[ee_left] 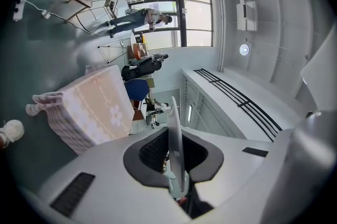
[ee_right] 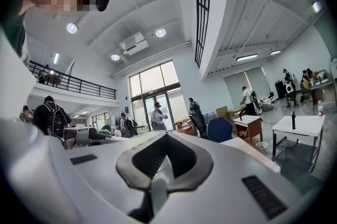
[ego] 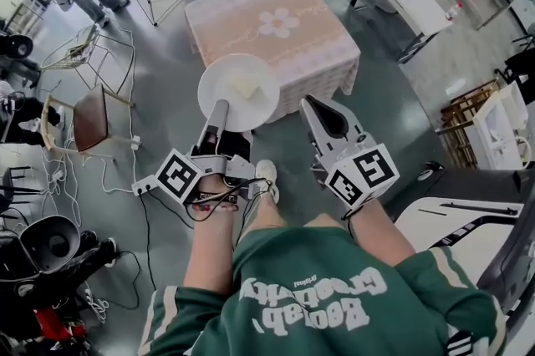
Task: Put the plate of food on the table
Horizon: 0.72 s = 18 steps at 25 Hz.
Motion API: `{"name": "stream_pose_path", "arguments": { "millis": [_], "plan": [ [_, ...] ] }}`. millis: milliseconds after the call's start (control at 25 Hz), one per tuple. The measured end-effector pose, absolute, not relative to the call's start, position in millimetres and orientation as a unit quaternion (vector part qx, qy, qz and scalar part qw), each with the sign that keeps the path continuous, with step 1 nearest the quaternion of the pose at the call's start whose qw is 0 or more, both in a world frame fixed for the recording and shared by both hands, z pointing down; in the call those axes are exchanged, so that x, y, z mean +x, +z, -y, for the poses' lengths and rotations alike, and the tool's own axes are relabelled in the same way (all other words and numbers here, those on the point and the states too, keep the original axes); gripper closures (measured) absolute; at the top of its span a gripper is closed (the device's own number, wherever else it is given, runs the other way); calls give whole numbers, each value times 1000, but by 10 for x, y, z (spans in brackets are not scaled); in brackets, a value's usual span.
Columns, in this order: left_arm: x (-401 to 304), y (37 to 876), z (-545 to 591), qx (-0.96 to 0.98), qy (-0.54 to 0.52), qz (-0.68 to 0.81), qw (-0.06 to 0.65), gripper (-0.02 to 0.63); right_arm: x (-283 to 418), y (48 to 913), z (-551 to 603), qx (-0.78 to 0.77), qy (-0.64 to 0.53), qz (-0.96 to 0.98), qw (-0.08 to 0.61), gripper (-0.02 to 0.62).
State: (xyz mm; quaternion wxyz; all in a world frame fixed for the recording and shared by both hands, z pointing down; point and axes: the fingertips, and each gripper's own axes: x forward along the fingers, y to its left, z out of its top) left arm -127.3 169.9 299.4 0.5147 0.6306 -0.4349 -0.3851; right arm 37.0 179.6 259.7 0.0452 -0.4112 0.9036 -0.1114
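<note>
On our left, the left tool point(ego: 217, 114) pinches the near rim of the white plate point(ego: 219, 78). We hold the plate in the air just short of the cloth-covered worktop point(ego: 288, 41), not resting on it, with a pale piece of food point(ego: 243, 85) on top. On our right, the right tool point(ego: 324, 114) has its jaws pressed together on nothing, beside the plate.

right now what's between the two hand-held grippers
Head view: the person's white shoe on grey floor, between the left hand-held gripper and the right hand-held gripper.
</note>
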Motion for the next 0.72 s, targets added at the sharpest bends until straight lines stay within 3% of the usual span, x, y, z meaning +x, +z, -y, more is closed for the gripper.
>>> {"name": "stream_pose_path", "arguments": {
  "millis": [720],
  "plan": [
    [-1539,2832,-527,653,-363,411,523,574,34,2499,-782,-438,-113,-890,53,580]
  ]
}}
